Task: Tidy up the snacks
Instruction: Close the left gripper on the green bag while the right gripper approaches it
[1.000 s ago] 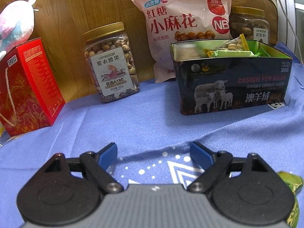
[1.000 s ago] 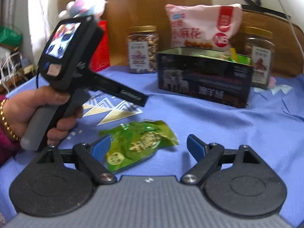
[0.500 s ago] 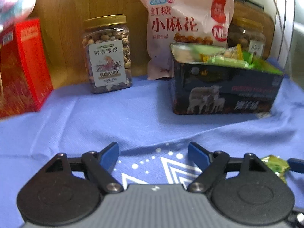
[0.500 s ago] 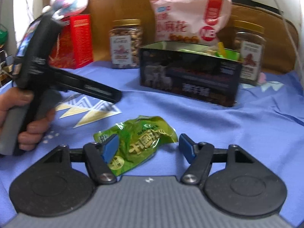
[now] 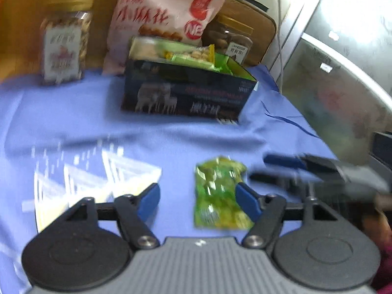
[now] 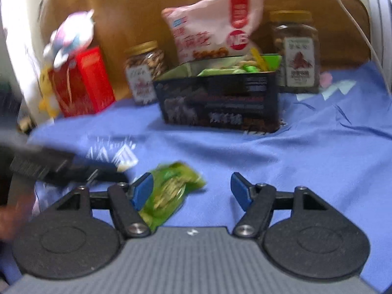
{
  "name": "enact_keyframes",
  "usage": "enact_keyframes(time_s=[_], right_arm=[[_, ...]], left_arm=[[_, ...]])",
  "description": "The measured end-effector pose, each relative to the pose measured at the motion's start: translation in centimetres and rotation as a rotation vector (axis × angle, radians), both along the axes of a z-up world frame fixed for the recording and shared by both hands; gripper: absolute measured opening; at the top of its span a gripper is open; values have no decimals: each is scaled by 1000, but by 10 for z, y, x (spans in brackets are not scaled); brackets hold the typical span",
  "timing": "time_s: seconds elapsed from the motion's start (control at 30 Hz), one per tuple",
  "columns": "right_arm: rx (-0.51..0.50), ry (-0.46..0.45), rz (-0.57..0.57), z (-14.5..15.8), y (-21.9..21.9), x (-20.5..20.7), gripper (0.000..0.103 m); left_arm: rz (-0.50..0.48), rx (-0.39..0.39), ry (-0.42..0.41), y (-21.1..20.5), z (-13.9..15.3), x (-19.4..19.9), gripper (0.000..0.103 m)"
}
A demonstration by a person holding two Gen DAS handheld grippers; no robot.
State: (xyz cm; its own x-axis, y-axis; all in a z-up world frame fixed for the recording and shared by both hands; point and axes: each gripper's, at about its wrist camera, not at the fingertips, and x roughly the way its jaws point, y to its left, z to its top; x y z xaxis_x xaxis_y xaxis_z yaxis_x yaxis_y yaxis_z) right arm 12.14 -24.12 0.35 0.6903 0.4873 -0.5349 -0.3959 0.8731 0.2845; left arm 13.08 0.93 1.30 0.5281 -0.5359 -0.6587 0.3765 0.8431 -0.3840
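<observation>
A green snack packet (image 5: 218,191) lies flat on the blue cloth. In the blurred left wrist view it sits between my left gripper's (image 5: 198,201) closing jaws, close to the right finger, with a gap on the other side. My right gripper (image 5: 281,169) reaches in from the right just behind it. In the right wrist view the packet (image 6: 171,188) lies against the left finger of my right gripper (image 6: 191,191). Those jaws are closing too, with bare cloth toward the right finger. My left gripper (image 6: 61,169) comes in from the left. Behind stands an open dark tin (image 5: 188,98) (image 6: 220,103) with several packets inside.
Along the wooden back board stand a nut jar (image 6: 144,71), a pink snack bag (image 6: 215,24), a second jar (image 6: 296,51) and a red box (image 6: 80,80) with a plush toy (image 6: 71,36) above it. The blue cloth (image 6: 318,147) covers the surface. A grey cabinet (image 5: 343,73) stands right.
The left view has swung right and tipped down, so the green packet now lies between its fingers. Both pairs of jaws have narrowed. The packet now sits against the right gripper's left finger.
</observation>
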Motion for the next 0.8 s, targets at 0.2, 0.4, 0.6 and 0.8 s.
enact_keyframes(time_s=[0.2, 0.4, 0.6, 0.8], right_arm=[[270, 152, 10, -7, -30, 41, 48], [321, 250, 40, -27, -22, 43, 18], [277, 211, 53, -17, -20, 9, 11], [365, 245, 29, -30, -42, -3, 15]], left_arm=[[-19, -230, 166, 17, -5, -17, 61], [23, -256, 207, 4, -14, -12, 60], [45, -220, 174, 0, -14, -8, 46], [49, -51, 101, -17, -3, -6, 46]])
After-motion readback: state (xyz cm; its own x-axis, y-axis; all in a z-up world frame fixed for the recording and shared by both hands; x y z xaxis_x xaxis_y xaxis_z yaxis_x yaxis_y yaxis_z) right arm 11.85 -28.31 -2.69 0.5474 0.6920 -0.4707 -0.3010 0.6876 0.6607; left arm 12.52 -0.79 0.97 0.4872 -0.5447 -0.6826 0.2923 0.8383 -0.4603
